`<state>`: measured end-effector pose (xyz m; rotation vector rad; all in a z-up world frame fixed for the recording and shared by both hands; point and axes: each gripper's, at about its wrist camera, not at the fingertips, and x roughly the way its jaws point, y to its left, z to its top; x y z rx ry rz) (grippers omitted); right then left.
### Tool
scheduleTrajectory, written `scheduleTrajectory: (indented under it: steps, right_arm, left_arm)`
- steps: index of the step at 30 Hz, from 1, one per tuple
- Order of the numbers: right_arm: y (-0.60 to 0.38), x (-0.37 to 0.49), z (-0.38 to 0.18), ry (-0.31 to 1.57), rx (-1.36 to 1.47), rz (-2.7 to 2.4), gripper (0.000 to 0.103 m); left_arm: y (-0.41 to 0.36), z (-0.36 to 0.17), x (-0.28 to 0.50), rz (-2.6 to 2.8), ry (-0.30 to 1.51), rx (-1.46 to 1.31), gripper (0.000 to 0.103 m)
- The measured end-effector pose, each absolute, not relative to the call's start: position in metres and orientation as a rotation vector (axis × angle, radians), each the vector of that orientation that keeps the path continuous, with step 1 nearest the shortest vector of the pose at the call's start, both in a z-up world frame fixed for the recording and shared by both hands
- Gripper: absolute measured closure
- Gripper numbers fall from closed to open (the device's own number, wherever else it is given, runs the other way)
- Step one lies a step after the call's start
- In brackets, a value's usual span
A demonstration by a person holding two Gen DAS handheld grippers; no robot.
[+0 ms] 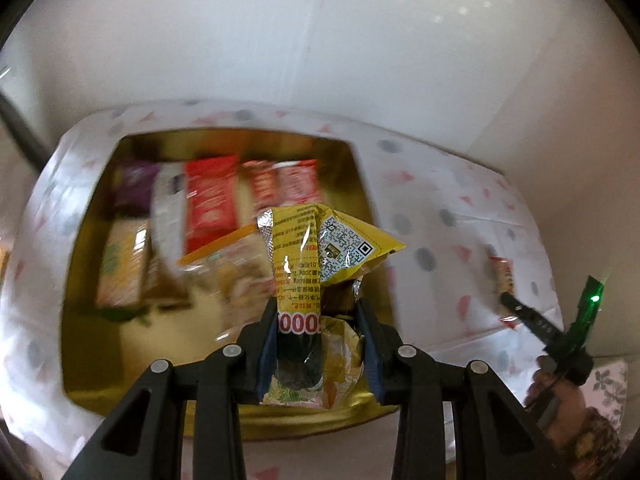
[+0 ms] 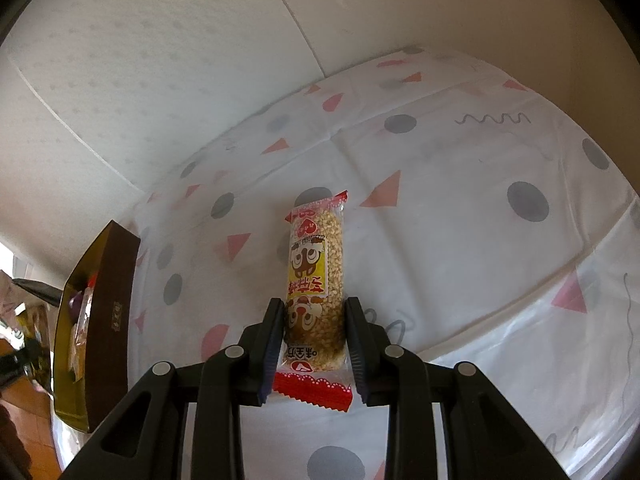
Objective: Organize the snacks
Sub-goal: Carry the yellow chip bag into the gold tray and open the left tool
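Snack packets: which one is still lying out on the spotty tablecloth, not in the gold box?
The red-ended puffed-grain bar, gripped by the right gripper on the tablecloth. The others are in or over the gold box.

Yellow snack bag [image 1: 298,264], gold box [image 1: 92,360], seemingly purple packet [image 1: 134,186].

1. Table [image 2: 460,240]: covered by a white cloth printed with grey dots and pink triangles.
2. Gold-lined box [image 1: 80,320]: sits on the cloth near the left edge, holding packets.
3. Puffed-grain bar [image 2: 316,276]: lies on the cloth mid-table, apart from the box.
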<state>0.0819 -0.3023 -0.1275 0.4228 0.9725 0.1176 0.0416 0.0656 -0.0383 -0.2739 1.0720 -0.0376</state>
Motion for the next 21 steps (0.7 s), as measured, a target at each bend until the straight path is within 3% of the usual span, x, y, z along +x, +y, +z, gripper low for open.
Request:
scheduleTrajectory:
  steps: [21]
  right_arm:
    - [-0.304, 0.088, -0.129, 1.008, 0.436, 0.097, 0.073]
  left_arm:
    - [0.145, -0.078, 0.015, 0.052, 1.191, -0.221, 0.066]
